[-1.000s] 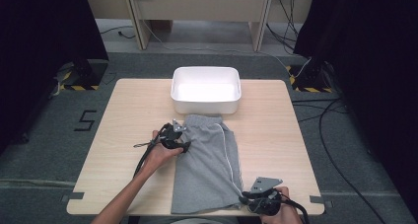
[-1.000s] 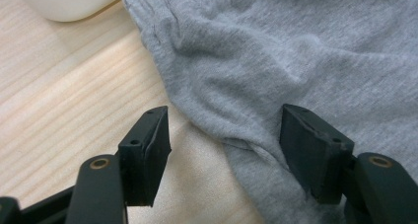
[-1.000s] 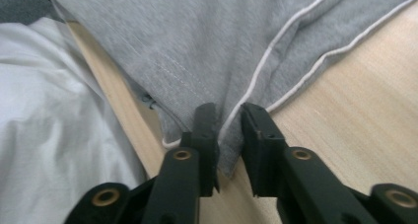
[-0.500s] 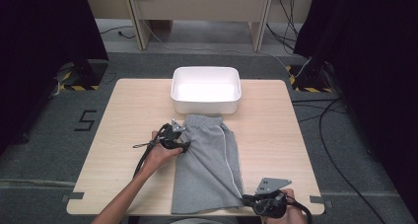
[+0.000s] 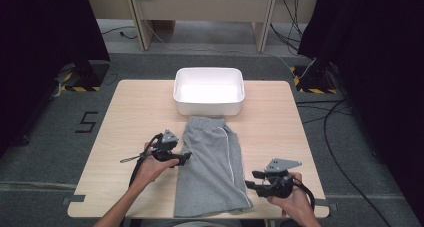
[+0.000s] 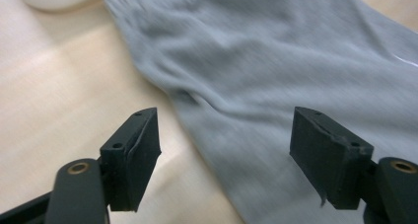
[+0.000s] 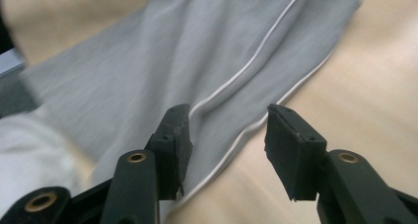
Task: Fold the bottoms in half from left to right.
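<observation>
The grey shorts [image 5: 212, 169] lay flat on the wooden surface [image 5: 280, 132], folded in half lengthwise, with the waistband at the far end just near the white tub [image 5: 208, 92] and the hem at the near edge. A thin white stripe ran down the right side of the shorts.

The left gripper [image 5: 172, 154] hovered at the left edge of the cloth, about the middle of its length. Its jaws had just been opening and stood spread, with nothing between them. The right gripper [image 5: 260, 179] was beside the near right corner of the shorts. Its jaws had also just been opening; they were apart and held no cloth.

In my judgement, one fold was just finished and released. The next move probably calls for taking the hem again and folding it toward the waistband, with both corners taken evenly.
</observation>
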Demonstrator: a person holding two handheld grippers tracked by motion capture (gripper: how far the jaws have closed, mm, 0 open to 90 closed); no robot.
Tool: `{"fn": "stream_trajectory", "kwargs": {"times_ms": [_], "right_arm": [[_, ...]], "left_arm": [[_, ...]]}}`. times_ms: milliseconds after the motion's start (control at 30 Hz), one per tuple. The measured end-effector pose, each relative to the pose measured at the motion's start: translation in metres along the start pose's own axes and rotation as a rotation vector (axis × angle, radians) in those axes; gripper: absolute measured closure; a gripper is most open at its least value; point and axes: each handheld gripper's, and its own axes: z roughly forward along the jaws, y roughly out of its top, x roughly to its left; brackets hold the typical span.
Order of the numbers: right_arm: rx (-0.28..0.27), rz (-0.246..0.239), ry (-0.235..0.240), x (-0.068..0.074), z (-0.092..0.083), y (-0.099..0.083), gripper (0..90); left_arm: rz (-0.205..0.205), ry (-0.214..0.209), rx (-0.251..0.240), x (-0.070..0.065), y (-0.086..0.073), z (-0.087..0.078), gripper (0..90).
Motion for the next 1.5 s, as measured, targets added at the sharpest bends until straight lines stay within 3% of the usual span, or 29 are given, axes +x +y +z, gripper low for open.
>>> {"fn": "stream_trajectory", "kwargs": {"times_ms": [167, 367, 567, 733, 767, 867, 967, 1067, 1200, 1400, 1500], "right_arm": [[0.036, -0.017, -0.051, -0.016, 0.029, 0.018, 52.3], [0.024, -0.003, -0.073, -0.024, 0.053, 0.033, 50.8], [0.016, 0.030, -0.070, -0.031, 0.076, 0.046, 44.6], [0.041, 0.052, -0.054, -0.033, 0.102, 0.054, 43.9], [0.045, 0.055, -0.053, -0.034, 0.107, 0.055, 45.1], [0.044, 0.035, -0.055, -0.037, 0.117, 0.056, 64.8], [0.015, 0.041, -0.051, -0.040, 0.116, 0.058, 80.0], [-0.003, 0.024, -0.080, -0.043, 0.104, 0.062, 82.8], [-0.020, 0.010, -0.158, -0.055, 0.089, 0.070, 83.2], [0.045, 0.051, -0.162, -0.069, 0.099, 0.059, 81.7], [0.055, 0.059, -0.156, -0.069, 0.105, 0.055, 71.5]], "left_arm": [[0.003, -0.019, 0.009, -0.009, -0.022, -0.008, 25.5], [0.007, -0.011, 0.007, -0.015, -0.038, -0.012, 25.2], [0.061, 0.031, 0.011, -0.022, -0.045, -0.009, 25.7], [0.053, 0.035, -0.006, -0.023, -0.049, -0.007, 26.5], [0.051, 0.033, -0.013, -0.022, -0.050, -0.007, 26.4], [0.053, 0.024, -0.030, -0.021, -0.052, -0.007, 26.3], [0.050, 0.025, -0.036, -0.022, -0.053, -0.007, 26.3], [0.050, 0.025, -0.043, -0.021, -0.054, -0.007, 26.3], [0.049, 0.023, -0.043, -0.021, -0.055, -0.008, 26.6], [0.052, 0.022, -0.042, -0.021, -0.055, -0.008, 26.7], [0.052, 0.022, -0.042, -0.021, -0.055, -0.008, 26.7]]}}
